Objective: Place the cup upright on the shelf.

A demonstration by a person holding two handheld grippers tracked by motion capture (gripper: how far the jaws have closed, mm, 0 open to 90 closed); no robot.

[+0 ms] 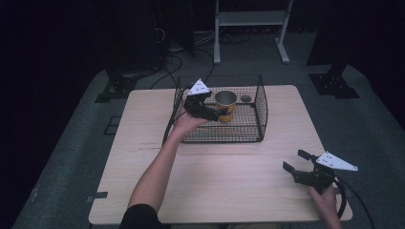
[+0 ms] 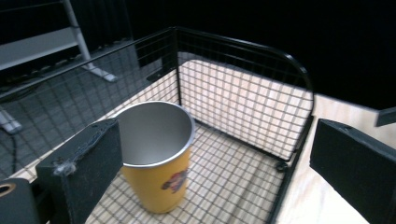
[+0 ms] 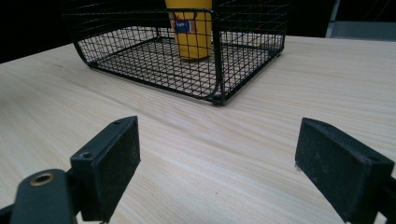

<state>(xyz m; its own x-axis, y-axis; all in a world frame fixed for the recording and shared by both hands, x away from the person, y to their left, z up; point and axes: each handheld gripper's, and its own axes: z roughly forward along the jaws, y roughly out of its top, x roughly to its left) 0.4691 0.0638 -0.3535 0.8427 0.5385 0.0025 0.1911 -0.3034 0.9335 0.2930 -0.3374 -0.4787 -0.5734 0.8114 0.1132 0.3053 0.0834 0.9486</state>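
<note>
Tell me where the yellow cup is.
The yellow cup stands upright inside the wire basket, beside the open left gripper in the high view.

The wooden table is lit brightly from above while the surroundings are left almost black, a soft sheen is seen inside the steel cup, the near jaws are rendered slightly blurred, and fine grain is noticed throughout the dim high view.
</note>
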